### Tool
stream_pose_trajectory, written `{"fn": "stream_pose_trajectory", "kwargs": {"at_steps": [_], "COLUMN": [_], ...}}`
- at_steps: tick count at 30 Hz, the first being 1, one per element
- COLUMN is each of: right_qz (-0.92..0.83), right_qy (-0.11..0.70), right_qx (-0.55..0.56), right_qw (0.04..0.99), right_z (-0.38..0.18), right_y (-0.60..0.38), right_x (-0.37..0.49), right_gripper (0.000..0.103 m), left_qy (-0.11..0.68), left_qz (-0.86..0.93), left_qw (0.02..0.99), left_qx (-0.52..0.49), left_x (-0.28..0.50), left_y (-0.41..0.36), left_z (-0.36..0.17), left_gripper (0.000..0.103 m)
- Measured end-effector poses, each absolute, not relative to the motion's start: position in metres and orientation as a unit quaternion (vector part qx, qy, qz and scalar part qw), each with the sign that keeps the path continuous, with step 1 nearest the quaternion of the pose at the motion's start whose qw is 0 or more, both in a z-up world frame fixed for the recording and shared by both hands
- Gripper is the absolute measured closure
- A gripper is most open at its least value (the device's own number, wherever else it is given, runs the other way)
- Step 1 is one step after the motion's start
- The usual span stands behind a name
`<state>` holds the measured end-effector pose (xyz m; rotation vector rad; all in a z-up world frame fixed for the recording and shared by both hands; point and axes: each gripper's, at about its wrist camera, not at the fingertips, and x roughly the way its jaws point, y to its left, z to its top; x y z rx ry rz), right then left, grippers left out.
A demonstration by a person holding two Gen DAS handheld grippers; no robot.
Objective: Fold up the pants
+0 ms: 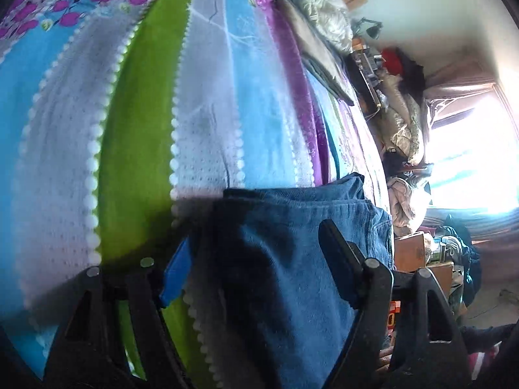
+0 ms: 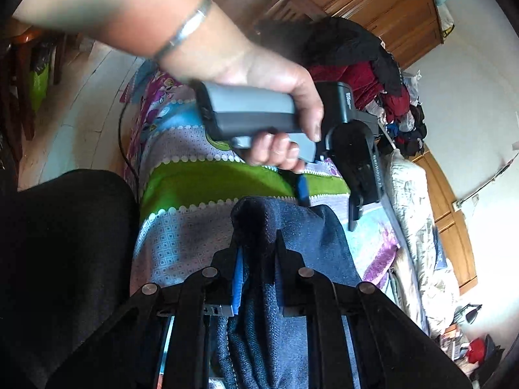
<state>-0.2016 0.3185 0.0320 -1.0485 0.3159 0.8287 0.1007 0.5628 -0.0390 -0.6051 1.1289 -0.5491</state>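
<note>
Right wrist: right claw (image 2: 256,259) pinching pants (image 2: 292,324); left claw (image 2: 327,201) spread above.

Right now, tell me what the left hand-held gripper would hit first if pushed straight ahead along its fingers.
The left hand-held gripper is open over the folded blue pants. Straight ahead it would likely skim their far edge, then meet the striped bedspread; depth is unclear.

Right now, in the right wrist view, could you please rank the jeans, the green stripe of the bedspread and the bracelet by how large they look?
1. Jeans, though nearness to the camera inflates them.
2. Green stripe.
3. Bracelet, clearly smallest.
</note>
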Motion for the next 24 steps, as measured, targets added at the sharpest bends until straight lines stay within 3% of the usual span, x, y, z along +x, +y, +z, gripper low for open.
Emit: {"fn": "stream_pose_trajectory", "kwargs": {"at_steps": [3,5,8,10,18,24], "right_qz": [0.388,0.391,0.396,0.400,0.404,0.357], "right_qy": [0.151,0.152,0.155,0.156,0.177,0.202], "right_qx": [-0.473,-0.466,-0.452,-0.446,-0.360,-0.246], "right_qw": [0.777,0.779,0.784,0.785,0.822,0.878], "right_z": [0.035,0.038,0.045,0.048,0.099,0.148], "right_y": [0.316,0.313,0.308,0.305,0.259,0.156], "right_x": [-0.201,-0.202,-0.199,-0.200,-0.190,-0.183], "right_gripper": [0.086,0.086,0.086,0.086,0.087,0.087], "left_qy": [0.510,0.522,0.518,0.510,0.476,0.440], "left_qz": [-0.255,-0.259,-0.262,-0.260,-0.243,-0.292], "left_qw": [0.761,0.761,0.766,0.766,0.806,0.817], "left_qx": [-0.310,-0.284,-0.277,-0.294,-0.256,-0.232], "left_x": [0.107,0.104,0.092,0.088,0.083,0.083], "left_y": [0.567,0.557,0.554,0.559,0.531,0.442], "left_z": [-0.040,-0.042,-0.047,-0.046,0.014,0.087], "left_gripper": [0.032,0.053,0.071,0.076,0.083,0.084]}}
